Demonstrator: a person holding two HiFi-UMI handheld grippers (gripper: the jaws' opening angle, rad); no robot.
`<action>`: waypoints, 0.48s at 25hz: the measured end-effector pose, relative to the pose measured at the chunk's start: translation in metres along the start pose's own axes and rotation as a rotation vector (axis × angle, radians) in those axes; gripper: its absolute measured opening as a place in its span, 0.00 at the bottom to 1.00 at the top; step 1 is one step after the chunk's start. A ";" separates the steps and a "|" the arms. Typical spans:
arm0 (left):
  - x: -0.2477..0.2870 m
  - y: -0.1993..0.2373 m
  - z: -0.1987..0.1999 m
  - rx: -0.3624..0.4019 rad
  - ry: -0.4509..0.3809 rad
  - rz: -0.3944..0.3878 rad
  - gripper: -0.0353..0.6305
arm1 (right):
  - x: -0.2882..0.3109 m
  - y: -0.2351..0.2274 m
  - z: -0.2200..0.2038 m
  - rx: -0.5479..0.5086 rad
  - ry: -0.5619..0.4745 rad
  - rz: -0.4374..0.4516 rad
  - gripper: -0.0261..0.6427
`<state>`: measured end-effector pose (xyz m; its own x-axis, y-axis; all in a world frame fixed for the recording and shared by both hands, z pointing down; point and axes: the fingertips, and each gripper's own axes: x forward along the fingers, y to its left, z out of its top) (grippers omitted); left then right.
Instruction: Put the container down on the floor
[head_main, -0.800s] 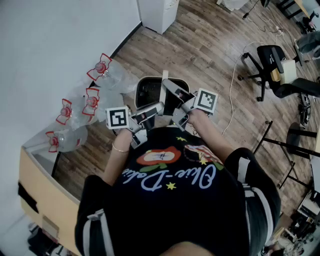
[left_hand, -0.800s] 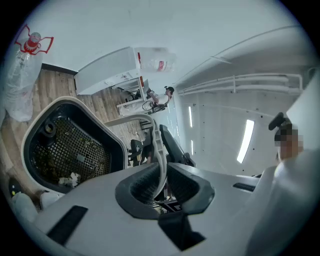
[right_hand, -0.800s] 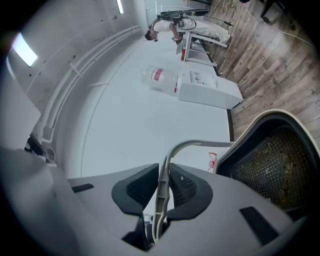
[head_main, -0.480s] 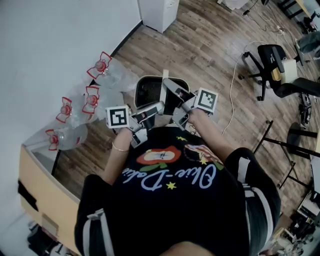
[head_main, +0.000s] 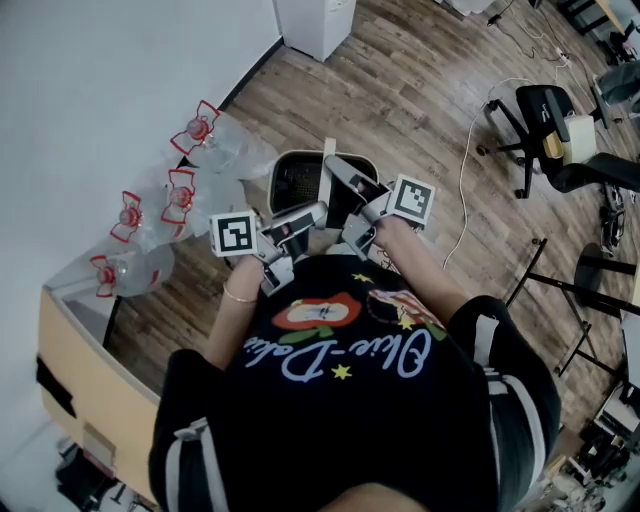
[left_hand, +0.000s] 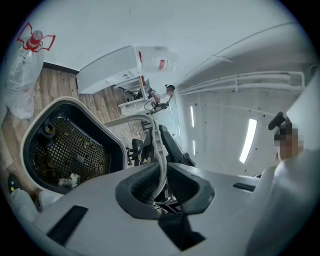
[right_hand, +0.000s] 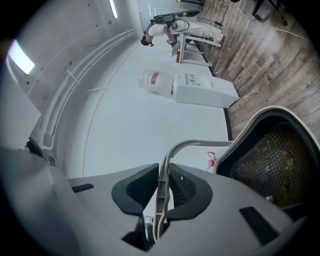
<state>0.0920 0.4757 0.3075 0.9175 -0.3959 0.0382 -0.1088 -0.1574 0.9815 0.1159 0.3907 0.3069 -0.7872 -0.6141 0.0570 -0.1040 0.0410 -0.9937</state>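
Note:
The container (head_main: 292, 162) is a white-rimmed bin with a black mesh basket inside and a thin white bail handle (head_main: 328, 160). It sits in front of the person's chest, over the wooden floor. My left gripper (head_main: 305, 218) and right gripper (head_main: 352, 222) meet at the handle, both shut on it. In the left gripper view the pads (left_hand: 141, 184) pinch the handle (left_hand: 159, 150), and the container's rim (left_hand: 107, 132) lies to the left with debris in the mesh. In the right gripper view the handle (right_hand: 162, 195) stands upright between the pads, with the container's rim (right_hand: 250, 130) at the right.
Several clear water bottles with red carry handles (head_main: 180, 195) lie along the white wall at the left. A white cabinet (head_main: 315, 20) stands at the back. An office chair (head_main: 540, 130) and a floor cable (head_main: 465, 150) are to the right, and a tan box (head_main: 80, 390) is at the near left.

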 end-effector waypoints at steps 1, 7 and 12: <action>0.000 0.000 0.000 -0.003 0.001 -0.003 0.12 | 0.000 -0.001 0.000 -0.001 0.003 0.000 0.12; 0.026 -0.007 -0.018 -0.005 0.001 0.011 0.12 | -0.027 -0.001 0.013 0.009 0.013 0.017 0.12; 0.048 -0.010 -0.026 -0.005 0.003 0.018 0.12 | -0.045 -0.002 0.029 0.020 0.014 0.022 0.12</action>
<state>0.1472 0.4815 0.3038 0.9165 -0.3960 0.0567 -0.1236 -0.1455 0.9816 0.1690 0.3956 0.3033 -0.7974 -0.6023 0.0362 -0.0743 0.0385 -0.9965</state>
